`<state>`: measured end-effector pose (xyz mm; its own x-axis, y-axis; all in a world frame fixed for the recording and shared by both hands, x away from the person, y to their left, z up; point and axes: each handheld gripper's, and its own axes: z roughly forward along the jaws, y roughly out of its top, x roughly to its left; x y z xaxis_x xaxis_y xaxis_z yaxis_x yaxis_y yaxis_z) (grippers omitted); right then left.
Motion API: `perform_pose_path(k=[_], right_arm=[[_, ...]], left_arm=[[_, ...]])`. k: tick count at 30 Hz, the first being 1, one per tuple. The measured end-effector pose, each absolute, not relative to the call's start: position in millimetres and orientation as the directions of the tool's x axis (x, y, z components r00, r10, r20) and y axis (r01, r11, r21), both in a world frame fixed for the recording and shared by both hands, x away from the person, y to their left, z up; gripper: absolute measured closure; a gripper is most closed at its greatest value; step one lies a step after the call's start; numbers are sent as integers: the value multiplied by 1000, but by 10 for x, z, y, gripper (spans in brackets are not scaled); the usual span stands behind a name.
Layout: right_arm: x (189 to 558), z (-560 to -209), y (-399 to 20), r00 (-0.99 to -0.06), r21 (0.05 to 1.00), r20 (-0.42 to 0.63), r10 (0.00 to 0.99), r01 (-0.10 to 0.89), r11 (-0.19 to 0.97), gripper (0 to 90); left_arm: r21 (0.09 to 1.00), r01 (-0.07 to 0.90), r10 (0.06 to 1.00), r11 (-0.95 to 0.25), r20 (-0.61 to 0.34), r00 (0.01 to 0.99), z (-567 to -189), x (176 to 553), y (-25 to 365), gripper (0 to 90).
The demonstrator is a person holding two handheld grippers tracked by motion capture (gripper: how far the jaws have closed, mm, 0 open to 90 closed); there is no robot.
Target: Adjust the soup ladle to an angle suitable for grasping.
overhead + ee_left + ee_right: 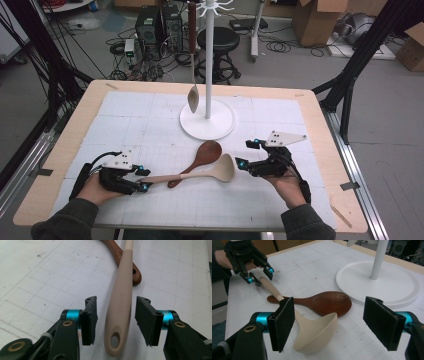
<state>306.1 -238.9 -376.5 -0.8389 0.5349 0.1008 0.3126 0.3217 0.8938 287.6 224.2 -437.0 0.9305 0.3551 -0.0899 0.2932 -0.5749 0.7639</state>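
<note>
The worktop (65, 145) is a pale wooden board covered by a white gridded mat (130, 117). Toward its far edge, at the middle, stands a white rack (207, 120) on a round base, with a metal spoon (193, 97) hanging from it beside the pole. Toward the near edge, at the middle, lies a cream ladle (200, 174), handle pointing to the left edge and bowl to the right; its handle crosses over the handle of a dark wooden spoon (200, 156) lying beneath it, bowl toward the rack. The left hand-held gripper (142, 179) is near the near left corner, its jaws released and standing on either side of the ladle's handle end without pressing it; a gap shows on both sides. The right hand-held gripper (248, 153) is released too, jaws wide apart, just beside the ladle's bowl toward the right edge, with nothing between them.
</note>
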Motion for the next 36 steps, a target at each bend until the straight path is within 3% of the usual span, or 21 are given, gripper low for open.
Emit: perform_pose_path(k=[18, 36], right_arm=[[3054, -3779, -2366, -841, 895, 106, 531, 313, 317, 248], [3104, -3812, -2339, -836, 893, 124, 534, 328, 307, 248]], left_arm=[[751, 267, 303, -604, -93, 948, -4406, 2859, 2223, 661], [791, 224, 273, -570, -75, 959, -4217, 2841, 2214, 677]])
